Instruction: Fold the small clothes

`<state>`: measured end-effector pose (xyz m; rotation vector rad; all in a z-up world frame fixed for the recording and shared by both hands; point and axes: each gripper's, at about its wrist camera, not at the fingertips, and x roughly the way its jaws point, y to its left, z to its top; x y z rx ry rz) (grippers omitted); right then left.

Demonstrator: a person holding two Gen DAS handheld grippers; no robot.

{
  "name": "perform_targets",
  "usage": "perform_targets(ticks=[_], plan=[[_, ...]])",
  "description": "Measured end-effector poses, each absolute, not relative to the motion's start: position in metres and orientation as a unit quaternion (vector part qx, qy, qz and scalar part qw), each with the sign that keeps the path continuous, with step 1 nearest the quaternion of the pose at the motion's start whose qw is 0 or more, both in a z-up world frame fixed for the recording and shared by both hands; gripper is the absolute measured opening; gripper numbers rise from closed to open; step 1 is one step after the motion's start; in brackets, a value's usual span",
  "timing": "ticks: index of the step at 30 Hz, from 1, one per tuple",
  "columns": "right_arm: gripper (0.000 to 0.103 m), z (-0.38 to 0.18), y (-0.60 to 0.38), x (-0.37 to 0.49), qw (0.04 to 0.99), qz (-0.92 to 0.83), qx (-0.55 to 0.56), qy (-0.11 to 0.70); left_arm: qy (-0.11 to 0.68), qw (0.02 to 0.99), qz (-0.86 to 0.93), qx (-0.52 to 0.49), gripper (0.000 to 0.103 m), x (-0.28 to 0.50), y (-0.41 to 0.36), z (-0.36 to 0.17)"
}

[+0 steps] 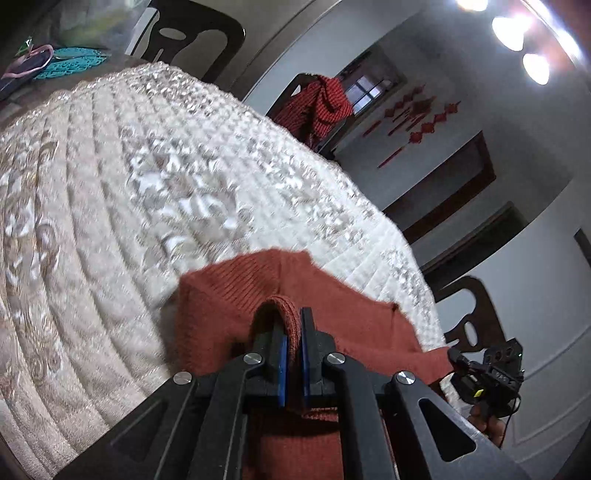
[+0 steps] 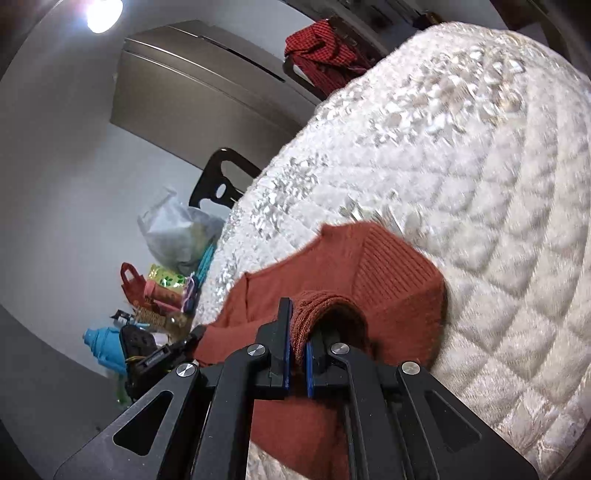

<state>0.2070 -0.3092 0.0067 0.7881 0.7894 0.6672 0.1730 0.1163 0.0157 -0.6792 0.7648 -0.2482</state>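
Observation:
A small rust-red knit sweater (image 1: 255,280) lies on the white quilted table cover (image 1: 147,166). My left gripper (image 1: 291,325) is shut on a rolled edge of the sweater and holds it lifted above the cover. My right gripper (image 2: 299,325) is shut on another edge of the same sweater (image 2: 391,280), above the cover (image 2: 461,166). The garment stretches between both grippers. The right gripper shows at the right in the left wrist view (image 1: 487,369). The left gripper shows at the left in the right wrist view (image 2: 155,354).
Dark wooden chairs (image 1: 199,33) stand around the table; one holds a red checked garment (image 1: 317,103). Teal mats and flip-flops (image 1: 59,62) lie at the far end. Plastic bags and colourful items (image 2: 173,258) sit beside the cover's left edge.

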Motion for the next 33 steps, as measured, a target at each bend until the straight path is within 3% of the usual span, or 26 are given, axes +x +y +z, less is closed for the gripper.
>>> perform_targets(ticks=[10, 12, 14, 21, 33], plan=[[0.011, -0.004, -0.297, 0.253, 0.79, 0.269, 0.37, 0.409, 0.4, 0.832, -0.082, -0.376, 0.011, 0.216, 0.128, -0.004], [0.02, -0.002, -0.298, 0.249, 0.79, 0.281, 0.379, 0.391, 0.387, 0.837, -0.089, -0.377, 0.03, 0.213, 0.129, 0.001], [0.035, 0.002, -0.302, 0.245, 0.792, 0.29, 0.389, 0.37, 0.362, 0.853, -0.083, -0.367, 0.039, 0.206, 0.131, 0.01], [0.036, 0.016, -0.314, 0.23, 0.82, 0.283, 0.368, 0.335, 0.33, 0.884, -0.067, -0.325, 0.039, 0.183, 0.135, 0.032], [0.036, 0.013, -0.26, 0.143, 0.869, 0.287, 0.173, 0.365, 0.373, 0.903, -0.127, -0.17, 0.039, 0.115, 0.061, 0.018]])
